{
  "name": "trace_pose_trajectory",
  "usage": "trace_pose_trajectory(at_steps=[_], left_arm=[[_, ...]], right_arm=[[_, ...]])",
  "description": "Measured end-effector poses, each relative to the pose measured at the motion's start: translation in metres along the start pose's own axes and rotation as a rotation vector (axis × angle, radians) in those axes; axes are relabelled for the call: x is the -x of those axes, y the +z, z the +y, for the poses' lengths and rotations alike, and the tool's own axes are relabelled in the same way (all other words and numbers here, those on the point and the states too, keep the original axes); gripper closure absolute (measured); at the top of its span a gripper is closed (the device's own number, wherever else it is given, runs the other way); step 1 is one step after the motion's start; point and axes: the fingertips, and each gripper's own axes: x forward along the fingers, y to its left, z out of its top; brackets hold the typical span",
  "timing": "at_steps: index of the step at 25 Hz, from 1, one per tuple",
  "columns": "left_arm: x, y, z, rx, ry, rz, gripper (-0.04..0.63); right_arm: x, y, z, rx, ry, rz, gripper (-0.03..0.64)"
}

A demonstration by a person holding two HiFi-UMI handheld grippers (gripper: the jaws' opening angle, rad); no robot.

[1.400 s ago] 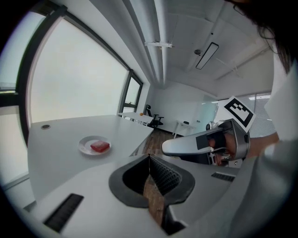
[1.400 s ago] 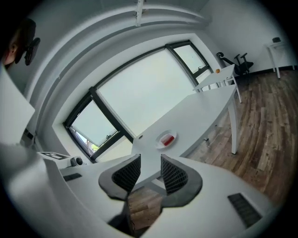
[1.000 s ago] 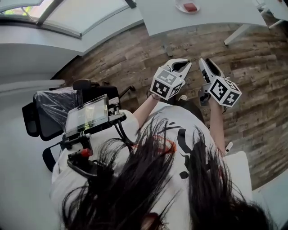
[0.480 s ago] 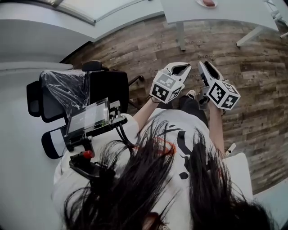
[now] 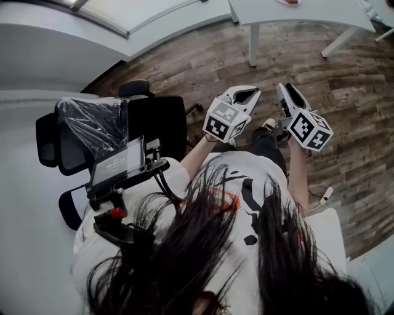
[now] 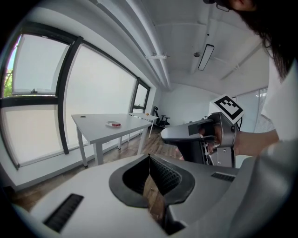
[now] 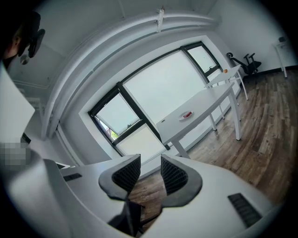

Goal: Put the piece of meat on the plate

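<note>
The red piece of meat (image 6: 114, 124) lies on a small white plate (image 6: 111, 123) on a white table (image 6: 93, 128), several steps away. In the right gripper view the plate (image 7: 186, 114) is small and far off. The head view shows only a red sliver of the meat (image 5: 289, 1) at the top edge. My left gripper (image 6: 149, 158) is held in the air over the floor, jaws shut and empty. My right gripper (image 7: 150, 160) is beside it, jaws open with nothing between them. In the head view both the left gripper (image 5: 245, 93) and the right gripper (image 5: 288, 92) point toward the table.
Wooden floor (image 5: 345, 92) lies between me and the table. Behind me to the left stand a black office chair (image 5: 157, 120) and a plastic-wrapped chair (image 5: 89, 132). Large windows (image 6: 93, 88) line the wall behind the table. More desks and a chair (image 6: 163, 121) stand far back.
The table and plate, close in front of both grippers before, are now several steps away, and the head view has slid back from the table. Both grippers' jaws are unchanged.
</note>
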Motion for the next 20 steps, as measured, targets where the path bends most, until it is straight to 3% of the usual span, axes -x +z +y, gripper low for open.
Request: trace_pose_trajectory(at_steps=[9, 20], left_arm=[[0.022, -0.026, -0.015, -0.041, -0.062, 0.015, 0.589], [0.017, -0.017, -0.056, -0.075, -0.178, -0.012, 0.589]], right_arm=[[0.021, -0.046, 0.021, -0.029, -0.031, -0.027, 0.475], [0.055, -0.053, 0.018, -0.023, -0.107, -0.043, 0.476]])
